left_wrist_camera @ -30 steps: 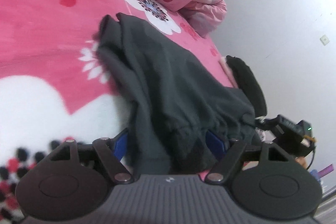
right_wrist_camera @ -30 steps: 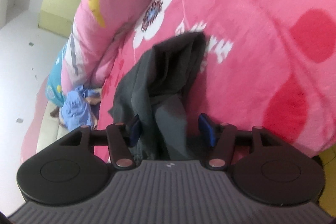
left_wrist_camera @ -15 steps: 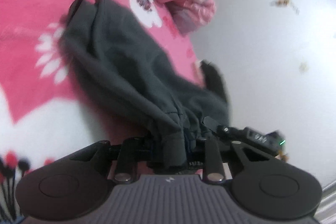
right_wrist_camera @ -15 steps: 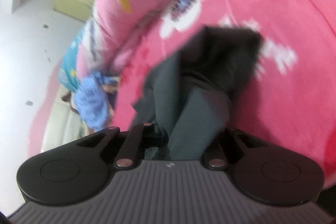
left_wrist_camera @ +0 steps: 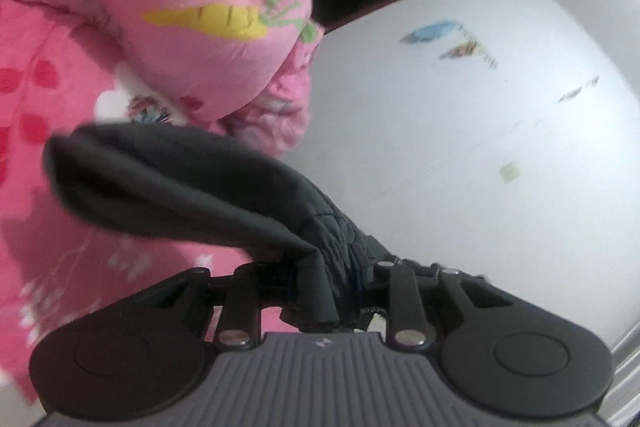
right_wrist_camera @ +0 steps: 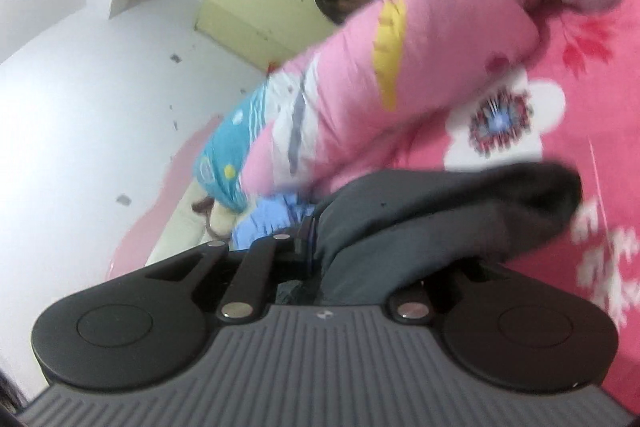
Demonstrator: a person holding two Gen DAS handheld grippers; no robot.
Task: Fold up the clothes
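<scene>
Bed (left_wrist_camera: 36,227), pink floral blanket; rolled pink quilt (left_wrist_camera: 168,7) at far end. Dark grey trousers (left_wrist_camera: 180,187), elastic waistband bunched, held off the blanket between both tools, far end drooping toward the bed.

Left gripper (left_wrist_camera: 324,291): jaws drawn in narrow, pinching the gathered waistband. Right gripper (right_wrist_camera: 344,267): closed on a grey fold of the trousers (right_wrist_camera: 420,219).

Judgement: mid-lift for a fold. Keep both grips firm and level, carry the held edge over the hanging end, lower evenly so layers stack without twisting. Frames blurred; edges uncertain.

Dark garment (left_wrist_camera: 192,183) bunched between closed jaws, above pink bedding (left_wrist_camera: 48,99)
</scene>
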